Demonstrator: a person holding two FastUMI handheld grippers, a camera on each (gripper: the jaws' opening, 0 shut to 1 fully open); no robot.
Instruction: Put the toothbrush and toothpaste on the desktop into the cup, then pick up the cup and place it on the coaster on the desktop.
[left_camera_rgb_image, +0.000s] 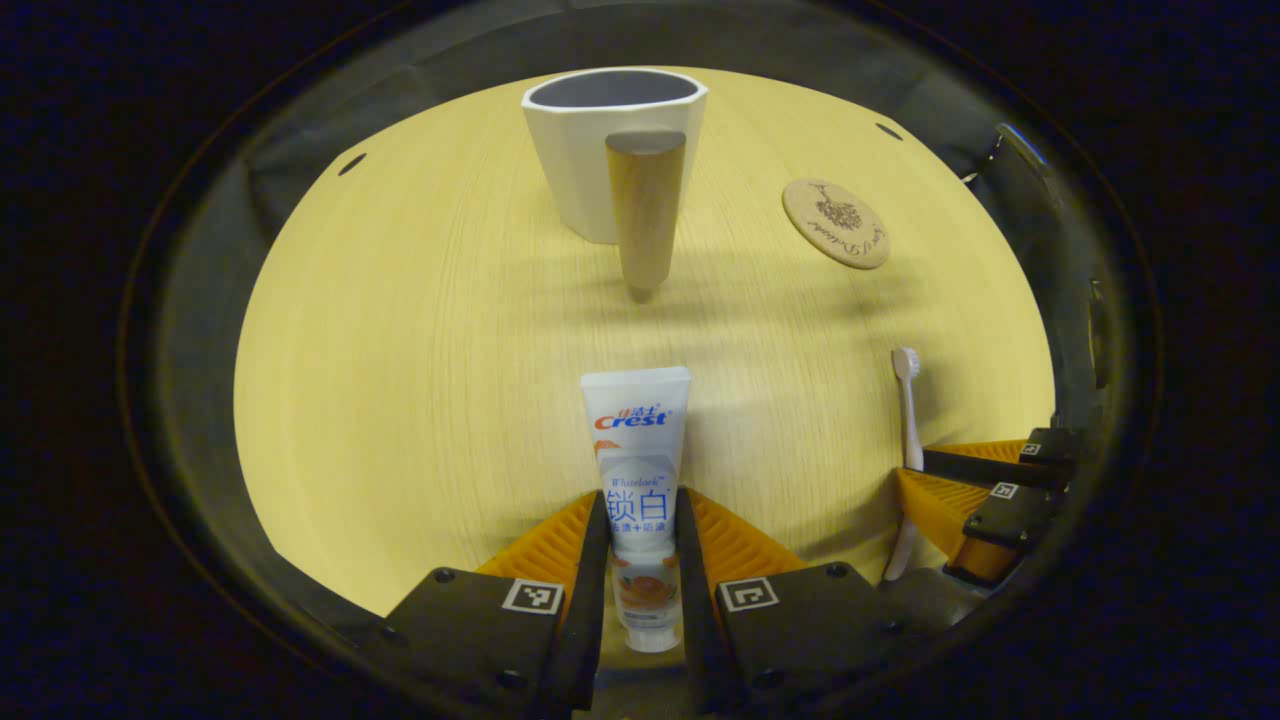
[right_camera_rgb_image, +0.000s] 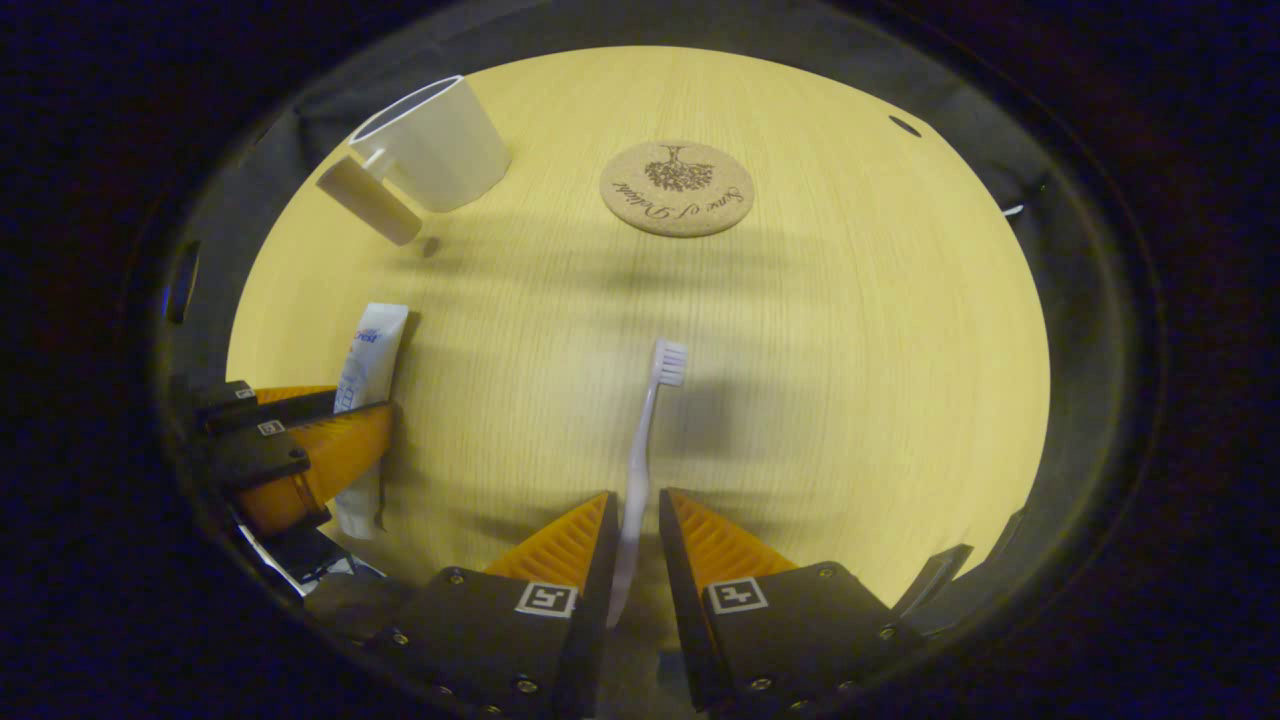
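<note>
Left claw (left_camera_rgb_image: 643, 520) grips the toothpaste (left_camera_rgb_image: 637, 470) on the worktop (left_camera_rgb_image: 420, 330); right claw (right_camera_rgb_image: 635, 525) straddles the toothbrush (right_camera_rgb_image: 645, 440), contact unclear. Cup (left_camera_rgb_image: 600, 140) and coaster (right_camera_rgb_image: 677, 188) stand beyond.

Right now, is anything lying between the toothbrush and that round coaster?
No. In the right gripper view, only bare wooden desktop stretches from the toothbrush head to the coaster.
</note>
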